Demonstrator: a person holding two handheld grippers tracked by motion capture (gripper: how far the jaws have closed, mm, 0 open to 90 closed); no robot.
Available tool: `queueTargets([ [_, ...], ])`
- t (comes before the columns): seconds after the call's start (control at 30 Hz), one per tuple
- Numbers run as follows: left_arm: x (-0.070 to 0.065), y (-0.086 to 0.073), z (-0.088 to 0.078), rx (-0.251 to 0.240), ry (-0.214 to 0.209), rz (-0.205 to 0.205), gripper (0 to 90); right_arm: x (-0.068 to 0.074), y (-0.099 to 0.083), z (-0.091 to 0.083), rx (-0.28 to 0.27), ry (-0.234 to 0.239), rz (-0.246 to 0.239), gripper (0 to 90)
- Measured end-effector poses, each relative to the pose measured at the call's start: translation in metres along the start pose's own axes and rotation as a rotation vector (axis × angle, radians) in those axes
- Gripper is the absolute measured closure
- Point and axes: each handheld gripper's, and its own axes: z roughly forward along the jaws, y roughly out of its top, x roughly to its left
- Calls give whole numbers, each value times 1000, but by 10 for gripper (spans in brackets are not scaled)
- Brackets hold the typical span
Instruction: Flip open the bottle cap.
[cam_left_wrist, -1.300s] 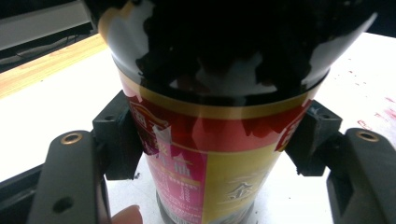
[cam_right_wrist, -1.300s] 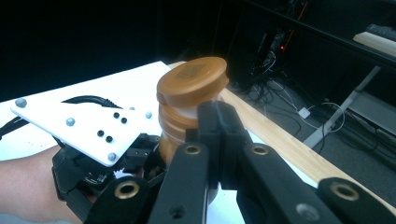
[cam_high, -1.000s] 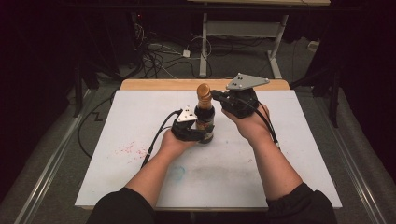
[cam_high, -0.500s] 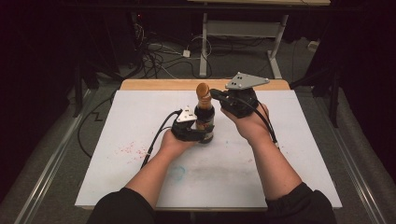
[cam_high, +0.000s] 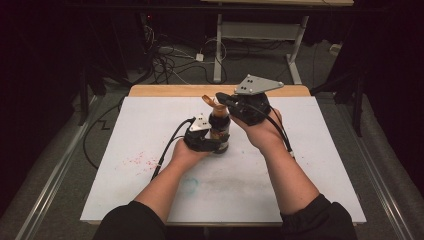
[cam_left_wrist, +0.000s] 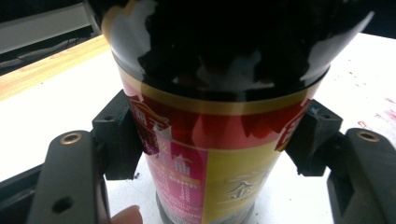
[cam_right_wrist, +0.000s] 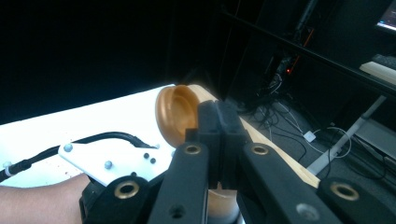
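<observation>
A dark sauce bottle (cam_high: 219, 131) with a red, yellow and pink label (cam_left_wrist: 219, 154) stands on the white mat. My left gripper (cam_high: 218, 145) is shut on its lower body, and the pads (cam_left_wrist: 119, 140) press on both sides of the label. The bottle's tan flip lid (cam_high: 206, 100) hangs open and leans to the left. My right gripper (cam_high: 222, 100) is at the bottle's top with its jaws pressed together (cam_right_wrist: 219, 126), right beside the hollow inside of the lid (cam_right_wrist: 173, 114). I see nothing between those jaws. The tan cap base (cam_right_wrist: 219, 203) shows below them.
The white mat (cam_high: 310, 165) covers a wooden table whose far edge (cam_high: 170, 91) shows. Red specks (cam_high: 137, 161) and a faint teal stain (cam_high: 190, 185) mark the mat. Cables (cam_high: 165, 55) and a desk frame (cam_high: 218, 50) stand on the floor beyond.
The right gripper's tip has edged a little to the left at the bottle's top, and the tan lid leans further left than before. The left hand has kept still.
</observation>
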Motion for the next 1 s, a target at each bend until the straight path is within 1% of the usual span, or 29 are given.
queueTargets([
  [0.2,0,0,0,4,1,7,295,-9,-9,-9,9,-20,25,900],
  [0.33,0,0,0,7,0,11,293,-16,-21,-14,17,-31,46,900],
  [0.53,0,0,0,3,-1,2,291,-24,-43,-19,37,-44,85,900],
  [0.77,0,0,0,3,2,2,288,-27,-69,-16,73,-45,118,900],
  [0.87,0,0,0,4,3,2,287,-26,-82,-13,91,-43,127,900],
  [1.0,0,0,0,4,5,1,286,-25,-100,-8,118,-39,152,900],
])
